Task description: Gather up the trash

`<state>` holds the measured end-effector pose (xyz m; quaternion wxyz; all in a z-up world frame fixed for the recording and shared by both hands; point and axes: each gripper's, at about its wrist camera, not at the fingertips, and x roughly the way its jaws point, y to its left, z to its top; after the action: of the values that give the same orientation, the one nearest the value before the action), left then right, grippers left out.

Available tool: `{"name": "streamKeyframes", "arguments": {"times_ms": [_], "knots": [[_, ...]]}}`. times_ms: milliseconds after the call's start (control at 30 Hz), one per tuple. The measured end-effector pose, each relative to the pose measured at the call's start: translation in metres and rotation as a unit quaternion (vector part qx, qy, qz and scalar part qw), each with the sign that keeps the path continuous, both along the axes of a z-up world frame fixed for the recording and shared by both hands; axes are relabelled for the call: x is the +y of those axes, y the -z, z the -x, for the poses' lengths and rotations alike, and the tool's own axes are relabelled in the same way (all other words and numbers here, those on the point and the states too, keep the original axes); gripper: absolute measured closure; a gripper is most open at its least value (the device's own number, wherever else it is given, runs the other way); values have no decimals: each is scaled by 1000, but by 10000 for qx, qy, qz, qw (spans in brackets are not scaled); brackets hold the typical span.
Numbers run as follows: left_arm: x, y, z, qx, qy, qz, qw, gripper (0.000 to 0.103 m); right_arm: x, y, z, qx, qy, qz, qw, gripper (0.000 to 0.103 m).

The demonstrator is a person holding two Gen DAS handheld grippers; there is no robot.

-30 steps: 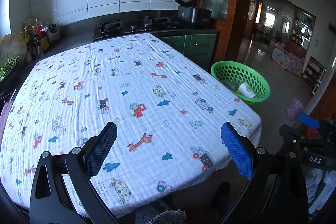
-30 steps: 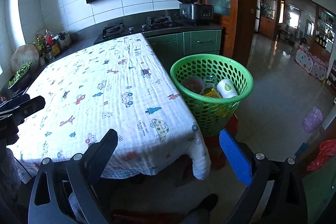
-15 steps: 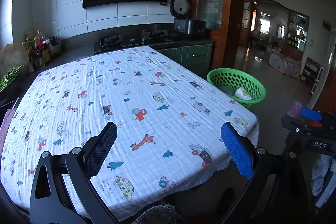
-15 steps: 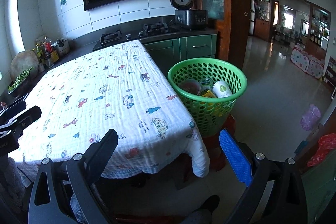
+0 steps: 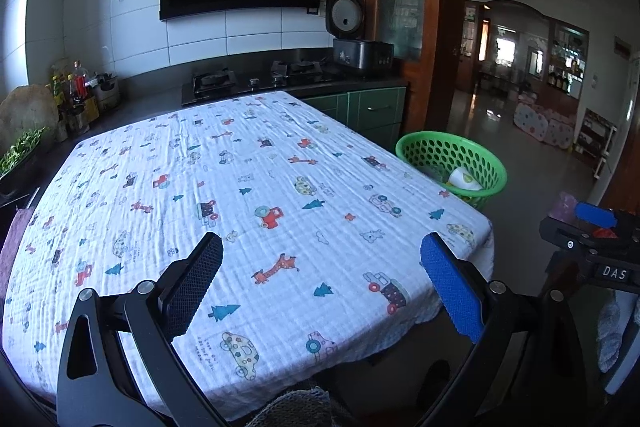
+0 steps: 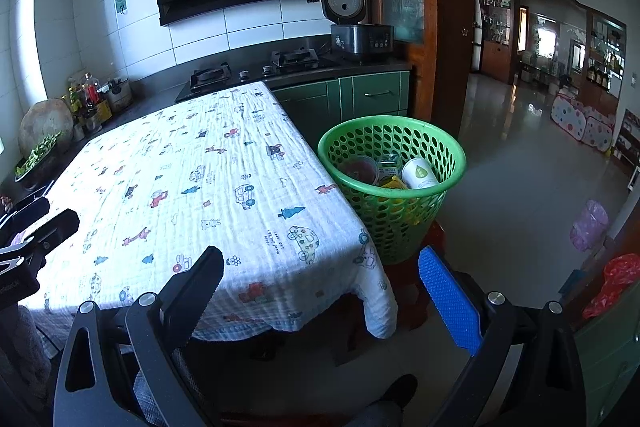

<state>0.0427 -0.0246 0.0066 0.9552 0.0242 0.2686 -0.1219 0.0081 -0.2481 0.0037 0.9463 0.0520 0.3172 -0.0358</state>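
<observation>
A green perforated basket [image 6: 400,203] stands on a red stool beside the table's right edge and holds a white cup [image 6: 419,174], a round container and yellow wrappers. It also shows in the left wrist view [image 5: 476,157]. A table with a cartoon-print cloth [image 5: 248,195] shows in both views [image 6: 208,195], with no trash on it. My left gripper [image 5: 320,267] is open and empty above the table's near edge. My right gripper [image 6: 320,285] is open and empty, held back from the table's near right corner and the basket.
A dark counter with a gas hob [image 5: 256,81], a rice cooker [image 5: 354,35] and bottles [image 5: 78,93] runs behind the table. Green cabinets [image 6: 360,101] stand behind the basket. A pink bag [image 6: 590,225] and red bag [image 6: 612,281] lie on the floor at right.
Both grippers have pulled back and tilted up, so the table and basket sit lower and farther in view. Both stay open and empty.
</observation>
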Motion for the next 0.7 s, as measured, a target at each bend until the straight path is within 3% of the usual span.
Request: {"name": "streamKeyframes", "arguments": {"times_ms": [700], "knots": [[-2, 0, 4, 4, 1, -51, 10000, 5, -2, -3, 3, -56, 25, 4, 10000, 8]]}}
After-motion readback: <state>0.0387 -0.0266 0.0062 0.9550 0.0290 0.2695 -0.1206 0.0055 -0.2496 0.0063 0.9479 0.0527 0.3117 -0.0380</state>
